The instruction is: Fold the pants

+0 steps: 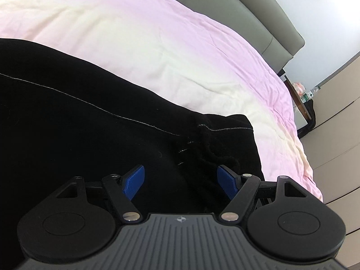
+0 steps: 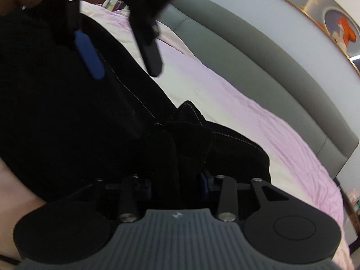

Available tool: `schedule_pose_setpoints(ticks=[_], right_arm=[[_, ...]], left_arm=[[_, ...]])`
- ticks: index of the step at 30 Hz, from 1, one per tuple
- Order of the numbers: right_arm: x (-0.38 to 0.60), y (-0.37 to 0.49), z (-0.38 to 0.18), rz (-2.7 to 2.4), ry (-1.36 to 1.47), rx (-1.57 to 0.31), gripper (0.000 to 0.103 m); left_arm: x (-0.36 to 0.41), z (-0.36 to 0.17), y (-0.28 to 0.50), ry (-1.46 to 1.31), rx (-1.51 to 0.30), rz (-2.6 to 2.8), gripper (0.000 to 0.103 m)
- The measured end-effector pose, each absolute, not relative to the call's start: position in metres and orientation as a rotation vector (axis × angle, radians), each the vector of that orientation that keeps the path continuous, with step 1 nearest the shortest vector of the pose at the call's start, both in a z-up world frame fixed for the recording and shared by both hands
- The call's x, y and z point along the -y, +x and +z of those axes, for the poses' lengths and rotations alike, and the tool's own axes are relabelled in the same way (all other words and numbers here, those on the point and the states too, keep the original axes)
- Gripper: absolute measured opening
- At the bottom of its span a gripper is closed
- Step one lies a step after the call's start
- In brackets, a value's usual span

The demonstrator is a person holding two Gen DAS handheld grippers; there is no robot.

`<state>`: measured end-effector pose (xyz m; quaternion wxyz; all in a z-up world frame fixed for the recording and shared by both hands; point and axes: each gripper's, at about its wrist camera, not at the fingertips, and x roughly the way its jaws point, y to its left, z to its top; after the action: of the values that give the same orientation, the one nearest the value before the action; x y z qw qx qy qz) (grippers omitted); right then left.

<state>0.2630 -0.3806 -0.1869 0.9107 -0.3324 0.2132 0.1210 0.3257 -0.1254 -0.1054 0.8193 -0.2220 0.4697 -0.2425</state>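
- The black pants (image 1: pixel 90 117) lie spread across the pink-sheeted bed (image 1: pixel 157 33), waistband end bunched close in front of both grippers.
- Left gripper (image 1: pixel 181 183): fingers spread wide, hanging over the cloth with nothing pinched between them.
- Right gripper (image 2: pixel 177 184): a ridge of dark fabric runs up between its fingers; both are so dark I cannot tell whether the pads are pressing on it.
- Handling, by my read: soft, limp, fairly thick cloth that will sag and drag, not slip.
- Best hold looks like the stitched seam or waistband edge, where layers stack.
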Motion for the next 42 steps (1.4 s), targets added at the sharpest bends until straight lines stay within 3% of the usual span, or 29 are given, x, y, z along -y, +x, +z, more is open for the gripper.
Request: schedule_pose_setpoints(ticks=[3, 5, 7, 9, 11, 14, 21, 23, 28, 31, 32, 36, 38, 42], right_arm=[[0.386, 0.258, -0.177, 0.279, -0.699, -0.418, 0.048], [0.394, 0.254, -0.173, 0.272, -0.717, -0.395, 0.066], [0.401, 0.256, -0.169, 0.281, -0.729, -0.399, 0.068], [0.407, 0.26, -0.166, 0.313, -0.69, -0.432, 0.067], [0.413, 0.263, -0.164, 0.38, -0.627, -0.48, 0.05], [0.41, 0.254, -0.167, 0.443, -0.668, -0.455, 0.037], [0.407, 0.255, -0.169, 0.466, -0.695, -0.429, 0.024], [0.406, 0.253, -0.162, 0.449, -0.684, -0.384, 0.021], [0.386, 0.246, -0.135, 0.445, -0.646, -0.271, 0.019], [0.369, 0.248, -0.149, 0.474, -0.66, -0.306, 0.02], [0.364, 0.255, -0.16, 0.483, -0.665, -0.348, 0.022], [0.352, 0.265, -0.184, 0.491, -0.724, -0.42, 0.028], [0.37, 0.279, -0.16, 0.579, -0.569, -0.489, 0.035], [0.437, 0.309, -0.115, 0.659, -0.182, -0.49, 0.035]], left_arm=[[0.137, -0.107, 0.334, -0.486, -1.016, -0.539, 0.086], [0.151, -0.112, 0.341, -0.526, -1.046, -0.566, 0.089], [0.16, -0.119, 0.348, -0.576, -1.086, -0.587, 0.089], [0.169, -0.129, 0.353, -0.629, -1.132, -0.595, 0.089], [0.175, -0.142, 0.36, -0.704, -1.185, -0.577, 0.089], [0.173, -0.159, 0.366, -0.845, -1.229, -0.548, 0.096], [0.173, -0.177, 0.37, -0.953, -1.25, -0.477, 0.097], [0.173, -0.167, 0.366, -0.918, -1.213, -0.464, 0.077], [0.154, -0.121, 0.346, -0.819, -1.005, -0.461, 0.07], [0.15, -0.13, 0.345, -0.701, -1.038, -0.392, 0.06], [0.151, -0.14, 0.347, -0.657, -1.067, -0.365, 0.051], [0.157, -0.166, 0.35, -0.545, -1.09, -0.352, 0.049], [0.157, -0.163, 0.351, -0.548, -1.082, -0.355, 0.049], [0.153, -0.149, 0.345, -0.552, -1.052, -0.326, 0.049]])
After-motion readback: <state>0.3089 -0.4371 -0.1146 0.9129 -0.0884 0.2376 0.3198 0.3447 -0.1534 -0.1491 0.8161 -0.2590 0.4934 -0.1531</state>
